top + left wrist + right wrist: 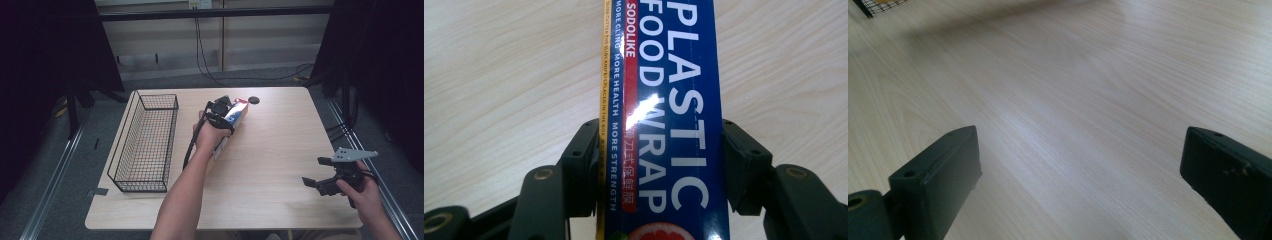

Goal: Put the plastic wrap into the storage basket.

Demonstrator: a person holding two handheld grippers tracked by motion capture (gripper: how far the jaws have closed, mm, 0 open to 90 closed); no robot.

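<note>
A long blue plastic food wrap box [236,116] lies on the wooden table [280,135] near its far middle. My left gripper [223,116] is over it, held from above by a hand. In the left gripper view both black jaws press against the two long sides of the box [664,120], so the left gripper [661,145] is shut on the box. My right gripper [313,172] hovers near the table's front right corner with its jaws wide apart. The right gripper [1080,160] has bare table between its jaws.
A black wire basket [145,142] stands along the table's left side and has nothing in it. A small black round disc [254,100] lies near the far edge beside the box. A basket corner [878,6] shows far off in the right gripper view.
</note>
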